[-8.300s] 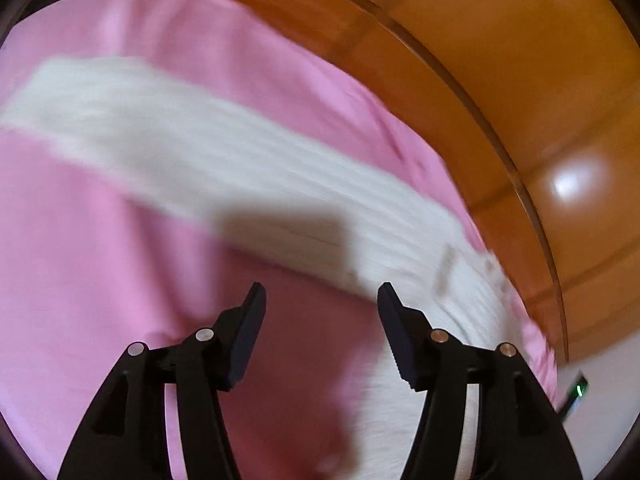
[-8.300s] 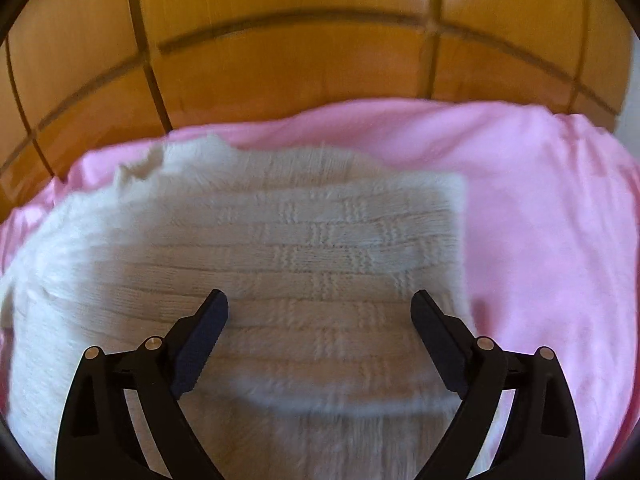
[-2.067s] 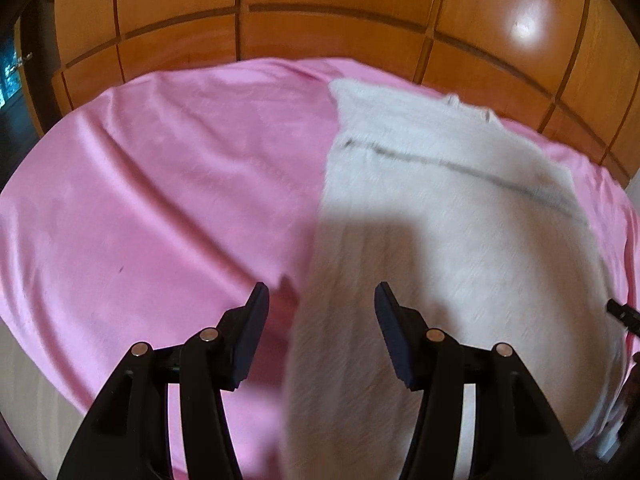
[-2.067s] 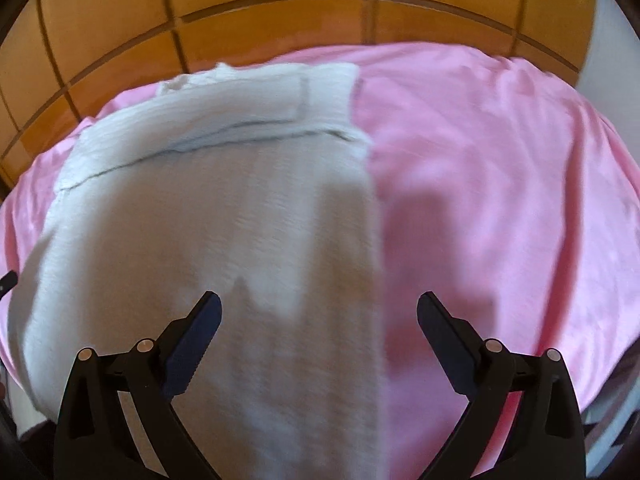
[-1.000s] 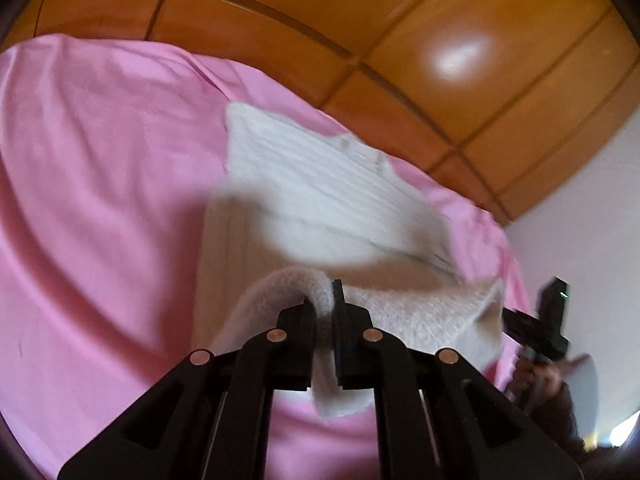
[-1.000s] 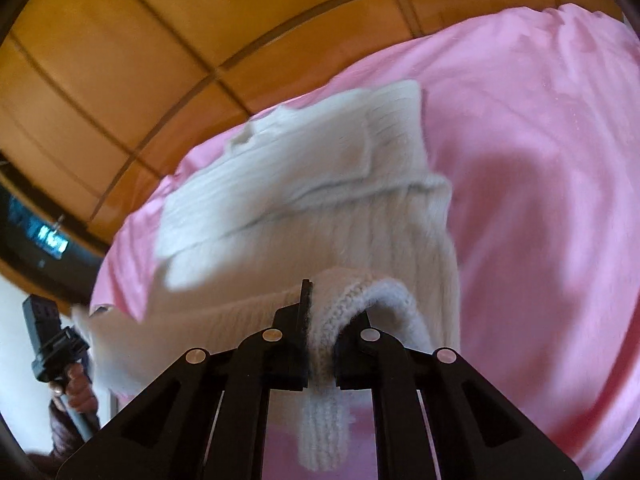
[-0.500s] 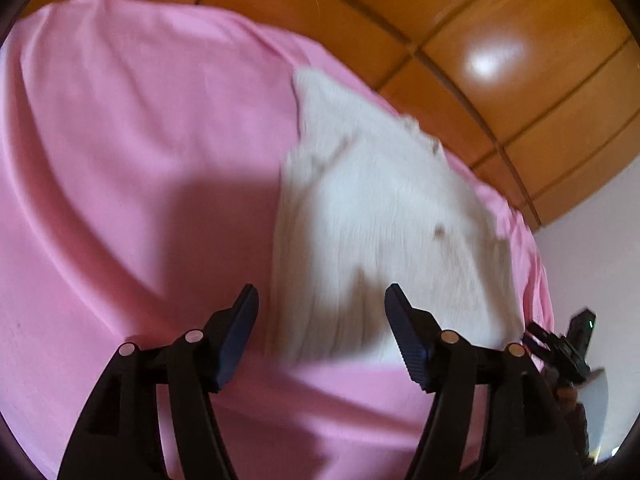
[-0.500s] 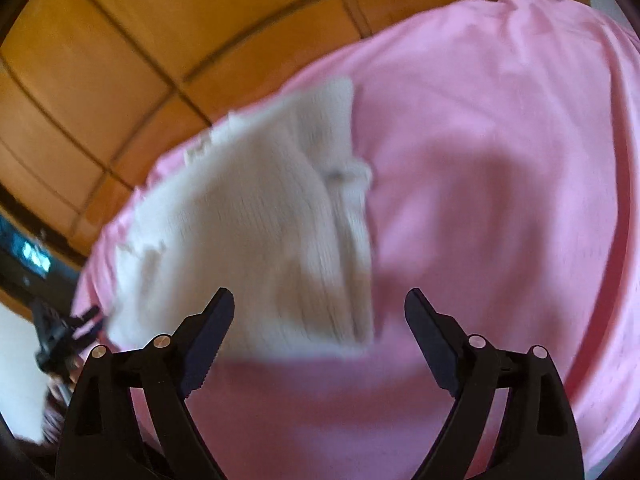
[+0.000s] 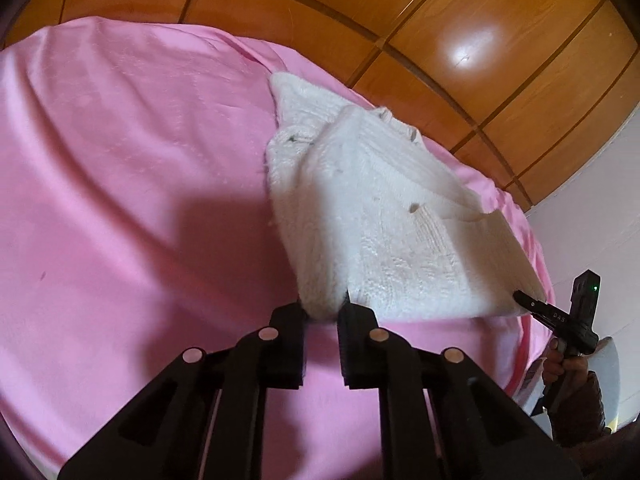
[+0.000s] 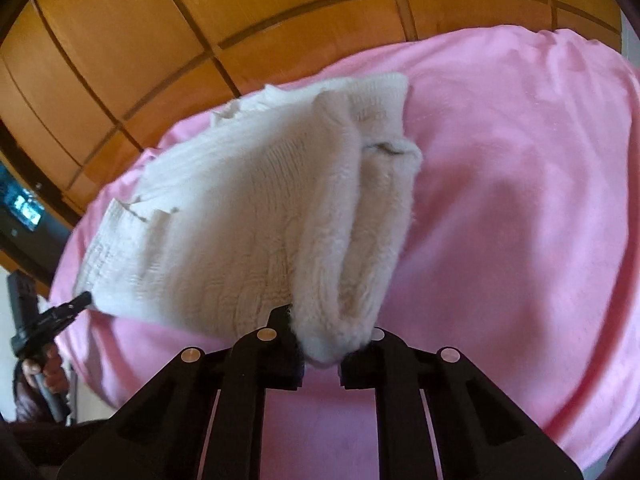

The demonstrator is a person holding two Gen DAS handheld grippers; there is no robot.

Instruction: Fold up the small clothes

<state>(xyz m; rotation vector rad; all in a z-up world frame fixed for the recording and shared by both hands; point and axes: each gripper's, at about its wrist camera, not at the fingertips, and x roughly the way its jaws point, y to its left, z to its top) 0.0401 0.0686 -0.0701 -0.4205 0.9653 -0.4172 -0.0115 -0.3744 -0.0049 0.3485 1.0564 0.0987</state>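
Observation:
A white knitted sweater (image 9: 384, 216) lies folded on a pink bed sheet (image 9: 120, 184). My left gripper (image 9: 322, 312) is shut on its near left corner. My right gripper (image 10: 324, 344) is shut on its near right corner, where the thick folded layers bunch between the fingers. The sweater (image 10: 256, 216) is lifted at its near edge and stretched between both grippers. Each view shows the other gripper at the far corner: the right one (image 9: 532, 304) and the left one (image 10: 76, 304).
The pink sheet (image 10: 520, 200) covers the whole bed. A wooden panelled headboard (image 9: 440, 32) stands behind it, also in the right wrist view (image 10: 200, 20). A white wall (image 9: 592, 232) is at the right. A person's hand (image 9: 564, 364) holds the other gripper's handle.
Half a second ago both grippers were open above the folded sweater. Now both have closed on its near corners and raised that edge off the sheet.

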